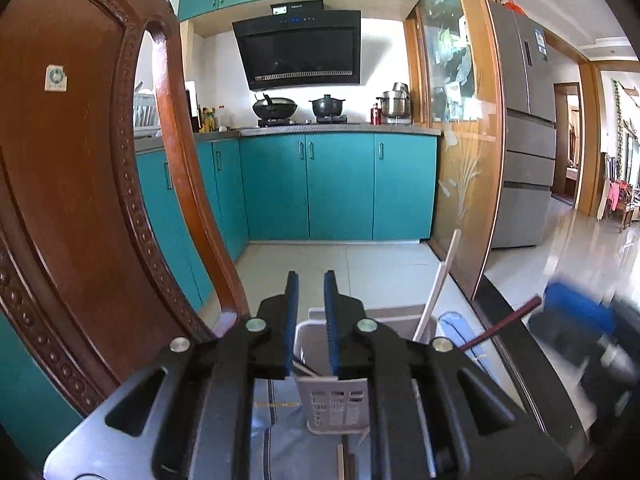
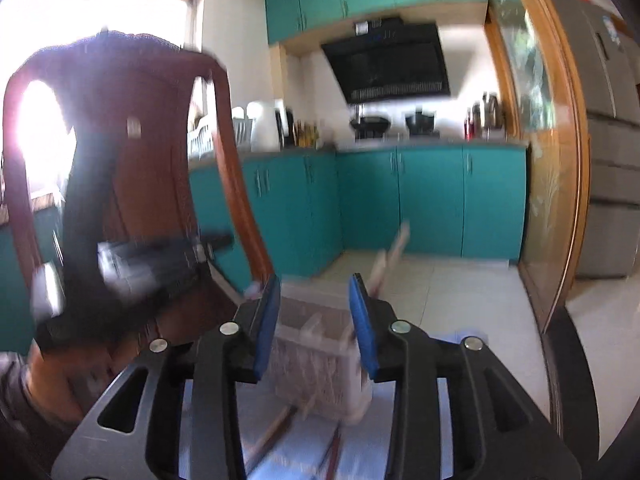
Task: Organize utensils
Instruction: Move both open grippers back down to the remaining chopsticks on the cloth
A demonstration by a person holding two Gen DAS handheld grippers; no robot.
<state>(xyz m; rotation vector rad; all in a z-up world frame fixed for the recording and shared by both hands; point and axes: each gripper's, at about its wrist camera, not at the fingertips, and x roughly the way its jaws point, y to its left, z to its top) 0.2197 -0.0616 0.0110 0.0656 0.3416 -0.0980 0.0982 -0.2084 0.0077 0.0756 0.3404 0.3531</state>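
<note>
A white slotted utensil holder (image 1: 336, 400) stands on a light blue cloth (image 1: 280, 432). A white utensil (image 1: 438, 284) leans out of its right side. My left gripper (image 1: 311, 280) hovers just above the holder, jaws a narrow gap apart and empty. A dark red chopstick (image 1: 504, 326) lies to the right, pointing at the blurred right gripper (image 1: 580, 320). In the right wrist view, my right gripper (image 2: 315, 284) is open and empty above the same holder (image 2: 316, 364). Loose chopsticks (image 2: 276, 432) lie on the cloth in front of it. The left gripper (image 2: 132, 264) appears blurred at the left.
A carved wooden chair back (image 1: 80, 184) stands close on the left. A wood-framed glass sliding door (image 1: 464, 140) is on the right, with the dark table edge (image 1: 512, 320) below it. Teal kitchen cabinets (image 1: 340, 184) and a stove lie beyond.
</note>
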